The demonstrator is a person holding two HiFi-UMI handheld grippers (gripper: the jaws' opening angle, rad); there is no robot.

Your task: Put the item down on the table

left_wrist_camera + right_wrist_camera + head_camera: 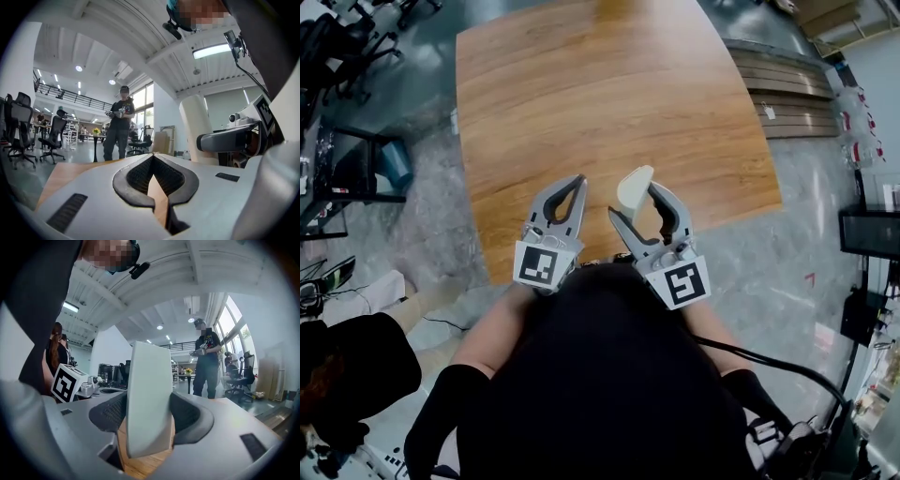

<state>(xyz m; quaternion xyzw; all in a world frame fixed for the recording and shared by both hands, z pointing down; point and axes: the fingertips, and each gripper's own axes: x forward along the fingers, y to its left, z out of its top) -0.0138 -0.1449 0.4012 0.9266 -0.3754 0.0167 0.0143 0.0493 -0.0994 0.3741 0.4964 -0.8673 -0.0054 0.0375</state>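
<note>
A pale cream, flat rounded item (634, 189) stands upright between the jaws of my right gripper (643, 208), which is shut on it above the near edge of the wooden table (600, 103). In the right gripper view the item (149, 399) fills the gap between the dark pads. My left gripper (565, 201) hovers beside it to the left, shut with nothing between its fingertips; in the left gripper view (159, 185) the jaws meet at a thin seam. The right gripper and its item (199, 129) show at the right of that view.
The tabletop is bare wood. A stack of wooden planks (787, 94) lies on the floor at the right, and a dark cart (356, 169) at the left. A person (206, 364) stands beyond the table holding another gripper. Office chairs (21, 131) stand farther off.
</note>
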